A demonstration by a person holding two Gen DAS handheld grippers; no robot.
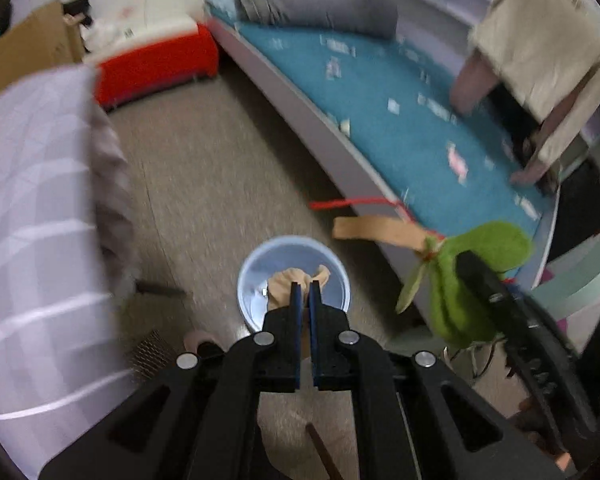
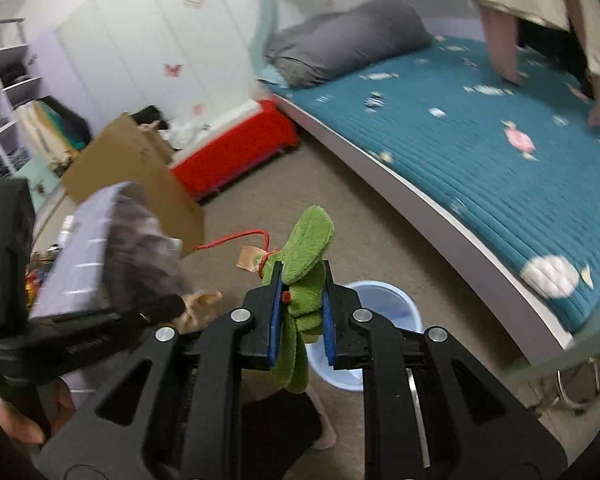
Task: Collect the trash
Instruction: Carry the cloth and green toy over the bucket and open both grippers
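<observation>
My left gripper [image 1: 305,286] is shut on a beige stocking-like cloth [image 1: 284,284] and hangs over a light blue bin [image 1: 256,264] on the floor. My right gripper [image 2: 300,276] is shut on a green plush piece [image 2: 308,240] with a red string and a tan paper tag [image 2: 249,258]. From the left wrist view that same green plush piece [image 1: 484,248] shows to the right of the bin, with the right gripper's black finger across it. The blue bin [image 2: 396,304] lies just beyond and below the right gripper. The beige cloth [image 2: 198,306] shows at the left gripper's tip.
A bed with a teal quilt [image 2: 480,160] and grey pillow [image 2: 348,44] runs along the right. A person [image 2: 540,8] leans on the bed. A red box [image 2: 236,148], a cardboard box [image 2: 132,168] and a striped bedding bundle [image 1: 32,220] stand on the left.
</observation>
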